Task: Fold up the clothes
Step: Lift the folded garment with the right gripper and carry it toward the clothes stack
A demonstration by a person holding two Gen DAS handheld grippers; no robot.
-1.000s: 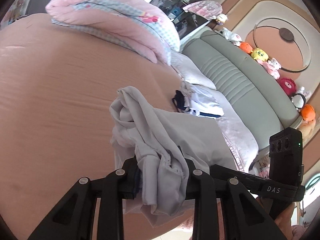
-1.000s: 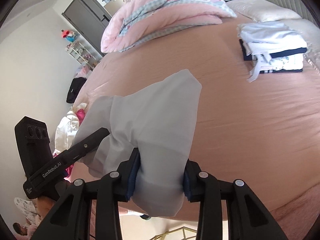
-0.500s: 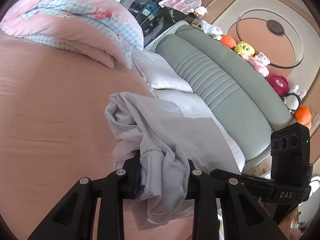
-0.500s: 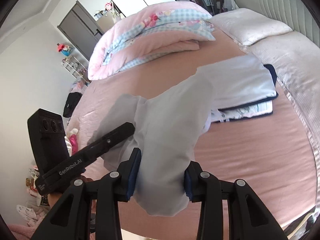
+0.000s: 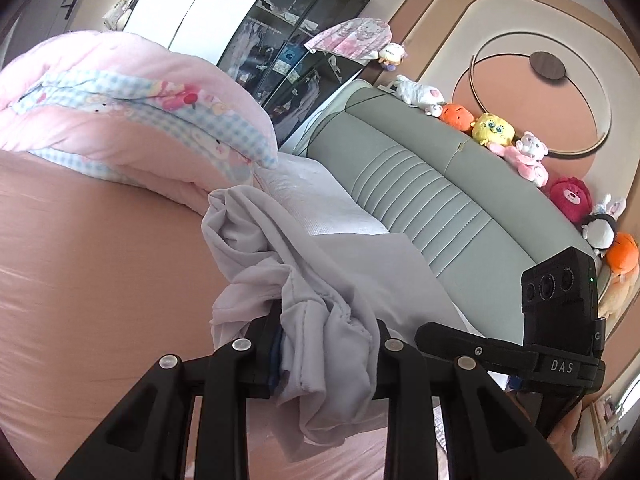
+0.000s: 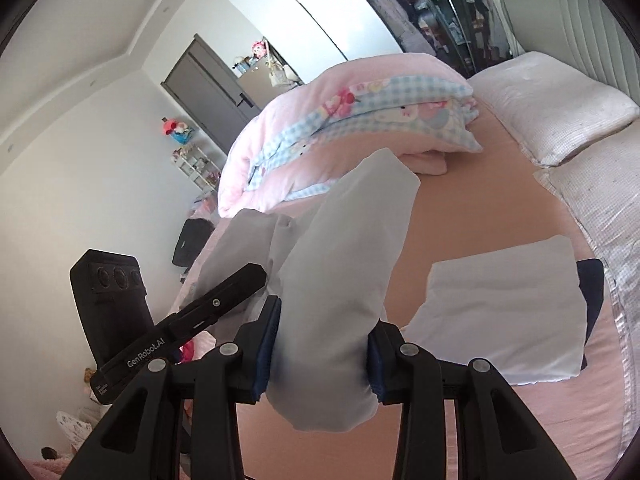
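A pale grey garment [image 5: 316, 320] is clamped in the left hand-held gripper [image 5: 326, 344], jaws narrowly parted, bunched cloth between. The right hand-held gripper [image 6: 324, 344] is closed on its other end [image 6: 340, 288], above the bed [image 6: 472, 184], beside folded clothes [image 6: 508, 312].

Pale grey garment [image 5: 320, 304]; pink, blue-checked quilt [image 6: 360, 120]; pink sheet [image 5: 100, 280].

You see a pink bed [image 6: 460, 216]. A rolled pink quilt [image 6: 320, 128] lies at 12 o'clock. Folded clothes [image 6: 508, 304] and white pillows [image 6: 560, 112] lie at 3 o'clock.
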